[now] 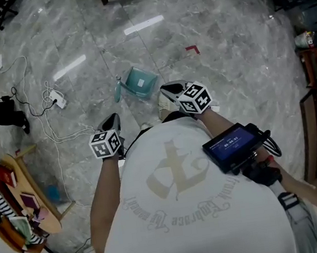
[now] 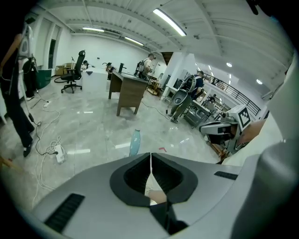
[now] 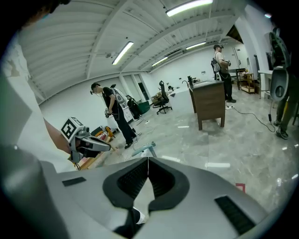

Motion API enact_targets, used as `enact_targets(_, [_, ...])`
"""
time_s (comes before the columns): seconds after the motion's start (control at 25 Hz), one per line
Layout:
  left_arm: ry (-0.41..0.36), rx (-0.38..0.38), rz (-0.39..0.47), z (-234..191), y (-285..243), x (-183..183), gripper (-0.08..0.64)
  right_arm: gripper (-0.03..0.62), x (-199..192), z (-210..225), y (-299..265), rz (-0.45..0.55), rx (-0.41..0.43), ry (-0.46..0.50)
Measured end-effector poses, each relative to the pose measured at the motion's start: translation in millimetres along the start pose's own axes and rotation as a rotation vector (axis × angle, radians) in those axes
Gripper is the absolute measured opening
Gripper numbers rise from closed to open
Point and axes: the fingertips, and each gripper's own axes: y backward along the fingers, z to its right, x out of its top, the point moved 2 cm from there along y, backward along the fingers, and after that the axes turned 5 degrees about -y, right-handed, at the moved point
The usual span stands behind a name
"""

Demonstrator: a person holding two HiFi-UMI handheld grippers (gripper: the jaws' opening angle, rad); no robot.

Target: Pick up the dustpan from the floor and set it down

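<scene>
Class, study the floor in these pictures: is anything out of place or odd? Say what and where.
The teal dustpan sits alone on the open floor ahead of the person. To its left, white cables and a power strip sprawl loose across the floor, a likely trip hazard.

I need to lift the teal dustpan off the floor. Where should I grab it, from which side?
Likely the dustpan by its slim handle, jutting from its left edge in the head view; the pan looks too broad. Come from that side with the left gripper, opening its shut jaws first.
</scene>
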Motion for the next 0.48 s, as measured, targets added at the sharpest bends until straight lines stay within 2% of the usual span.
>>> enact_targets(0.28, [0.023,0.005,-0.027,-8.9,4.6,11.1,0.017,0.018,3.2,-1.6,-3.7,0.006,-0.003,-0.023])
enact_targets(0.48, [0.005,0.025,-0.060,-18.4,-1.4,10.1,0.079,0.018,4.0,1.2,-6.1,0.009,-0.009,-0.021])
